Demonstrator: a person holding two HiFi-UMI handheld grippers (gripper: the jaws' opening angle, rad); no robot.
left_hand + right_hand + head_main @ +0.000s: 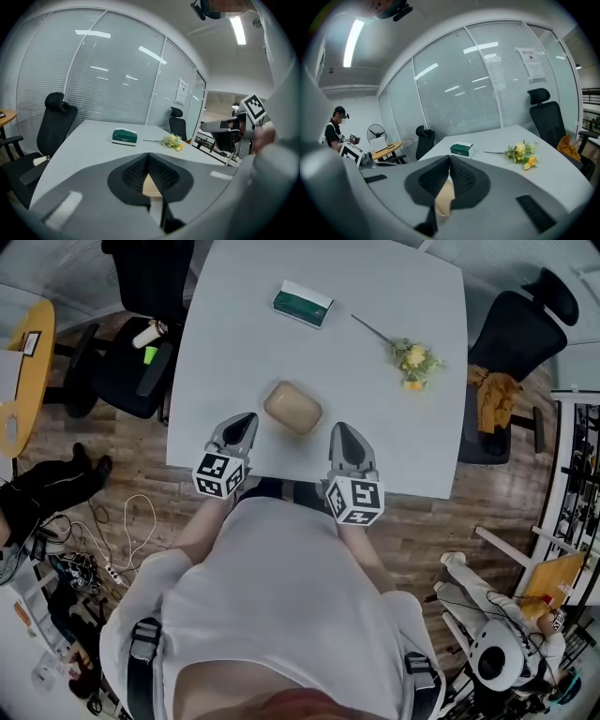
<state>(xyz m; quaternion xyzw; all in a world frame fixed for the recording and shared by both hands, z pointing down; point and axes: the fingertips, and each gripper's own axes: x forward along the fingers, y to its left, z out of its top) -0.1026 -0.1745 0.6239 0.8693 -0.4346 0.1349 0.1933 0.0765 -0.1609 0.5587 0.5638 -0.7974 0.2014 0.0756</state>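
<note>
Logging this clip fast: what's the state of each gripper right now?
Left gripper: shut, holding nothing, beside the tan object.
Right gripper: shut, holding nothing.

**No legible writing in any view**

Nothing here can be read as letters, numbers or a brand. The cube on the left gripper (246,420) and the cube on the right gripper (339,430) bear black-and-white square markers. These are coded patterns, not text. A white sheet of paper (530,61) stuck to the glass wall (487,93) carries lines of print that are too small to make out. The green box (303,304) on the table (394,427) has a white top and dark green sides, and no label on it is legible. A small card (31,343) on the round yellow table (42,320) is likewise unreadable.
</note>
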